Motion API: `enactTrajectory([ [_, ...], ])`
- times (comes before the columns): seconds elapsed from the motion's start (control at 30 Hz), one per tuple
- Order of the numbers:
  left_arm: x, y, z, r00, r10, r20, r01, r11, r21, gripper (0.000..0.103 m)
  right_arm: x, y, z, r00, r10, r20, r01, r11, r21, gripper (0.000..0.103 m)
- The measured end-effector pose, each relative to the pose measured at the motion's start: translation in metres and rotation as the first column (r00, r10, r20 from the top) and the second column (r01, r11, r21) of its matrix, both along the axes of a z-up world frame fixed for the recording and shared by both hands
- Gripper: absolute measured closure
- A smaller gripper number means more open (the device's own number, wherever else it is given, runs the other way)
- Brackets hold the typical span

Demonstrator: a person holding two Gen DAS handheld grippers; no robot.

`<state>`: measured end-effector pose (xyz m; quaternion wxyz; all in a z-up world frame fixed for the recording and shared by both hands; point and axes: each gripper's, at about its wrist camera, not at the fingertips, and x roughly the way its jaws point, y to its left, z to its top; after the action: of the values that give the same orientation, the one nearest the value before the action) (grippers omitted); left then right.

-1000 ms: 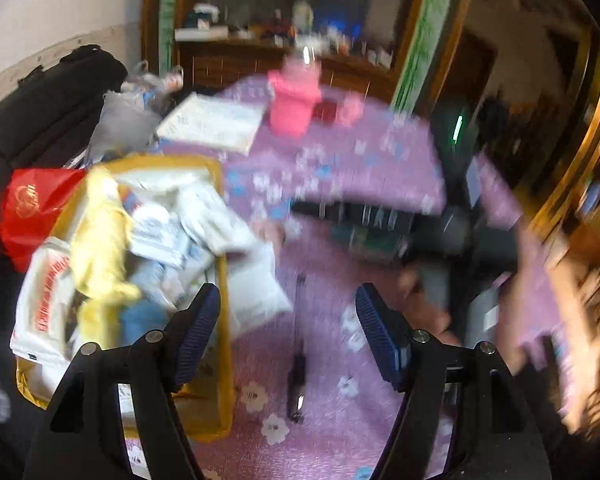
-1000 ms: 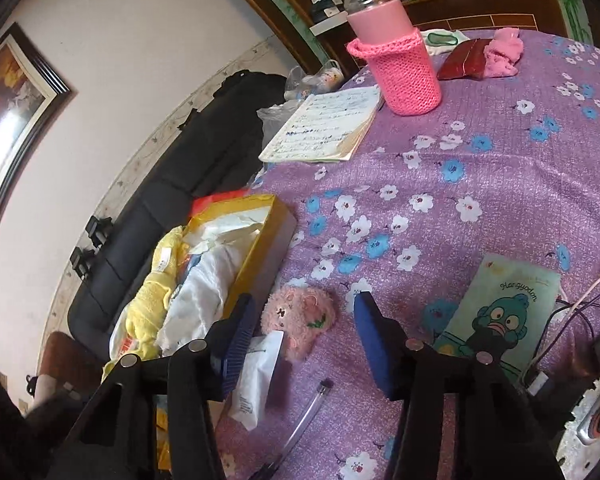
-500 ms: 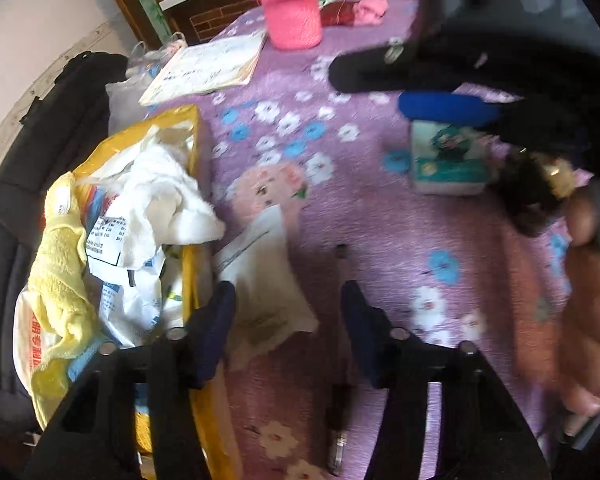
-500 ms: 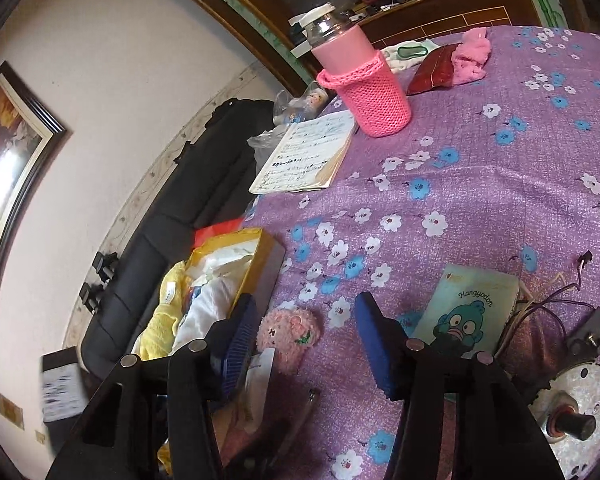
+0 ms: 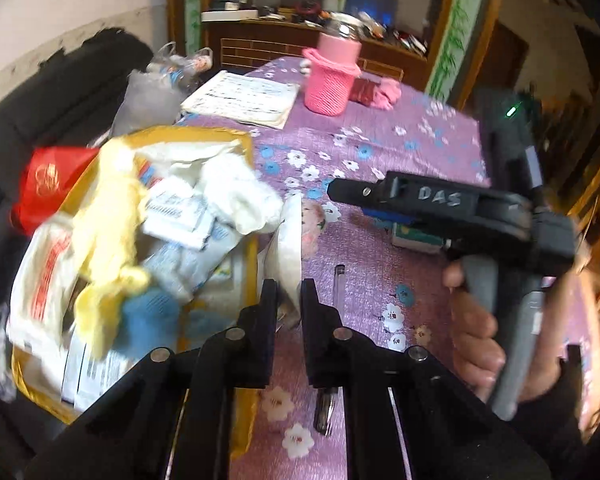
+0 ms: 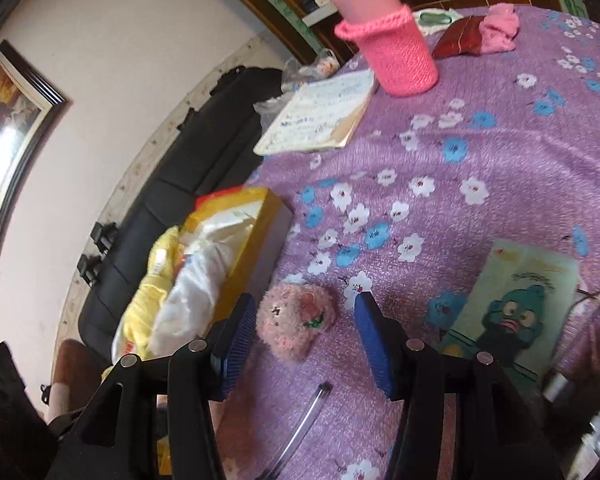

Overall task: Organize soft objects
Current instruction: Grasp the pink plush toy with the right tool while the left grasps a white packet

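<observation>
Left gripper (image 5: 288, 296): black plastic linkage arms, silver round pivot screws. Right gripper (image 6: 305, 334): same black arms, blue ribbed pads (image 6: 236, 344); "DAS" handwritten on its body, green light. Right hand (image 5: 476, 344): bare skin, dark sleeve.

A lived-in home room: framed picture (image 6: 10, 120) left of the tool, black sofa (image 6: 168, 216), floral purple tablecloth (image 6: 480, 152), cluttered wooden cabinet (image 5: 300, 32) ahead.
</observation>
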<state>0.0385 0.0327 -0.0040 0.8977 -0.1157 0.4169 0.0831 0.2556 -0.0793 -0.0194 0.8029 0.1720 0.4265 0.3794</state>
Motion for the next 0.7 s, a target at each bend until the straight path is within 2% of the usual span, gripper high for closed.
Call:
enactTrajectory([
  [0.17, -0.023, 0.019, 0.01, 0.997, 0.041, 0.065, -0.031, 0.989, -0.145, 0.095, 0.002, 0.03, -0.01, 0.999, 0.029, 0.02, -0.028, 0.998, -0.049, 0.05],
  [0.27, -0.023, 0.028, 0.01, 0.996, 0.052, 0.075, -0.037, 0.982, -0.187, 0.095, -0.006, 0.058, -0.015, 0.996, 0.039, 0.075, -0.026, 0.985, -0.168, 0.049],
  [0.33, -0.02, 0.031, 0.008, 0.996, 0.041, 0.074, -0.023, 0.971, -0.236, 0.095, -0.011, 0.069, -0.014, 0.991, 0.043, 0.127, -0.015, 0.976, -0.216, 0.048],
  [0.4, -0.019, 0.031, 0.005, 0.997, 0.02, 0.068, -0.001, 0.96, -0.281, 0.095, -0.012, 0.073, -0.014, 0.989, 0.037, 0.141, -0.003, 0.972, -0.234, 0.059],
  [0.57, -0.02, 0.028, 0.005, 0.998, 0.014, 0.069, 0.007, 0.957, -0.289, 0.095, -0.013, 0.072, -0.015, 0.99, 0.043, 0.137, -0.01, 0.972, -0.233, 0.066],
  [0.7, -0.023, 0.024, 0.008, 0.997, 0.002, 0.072, 0.019, 0.957, -0.289, 0.095, -0.022, 0.056, -0.002, 0.984, 0.019, 0.178, 0.018, 0.978, -0.207, 0.067],
])
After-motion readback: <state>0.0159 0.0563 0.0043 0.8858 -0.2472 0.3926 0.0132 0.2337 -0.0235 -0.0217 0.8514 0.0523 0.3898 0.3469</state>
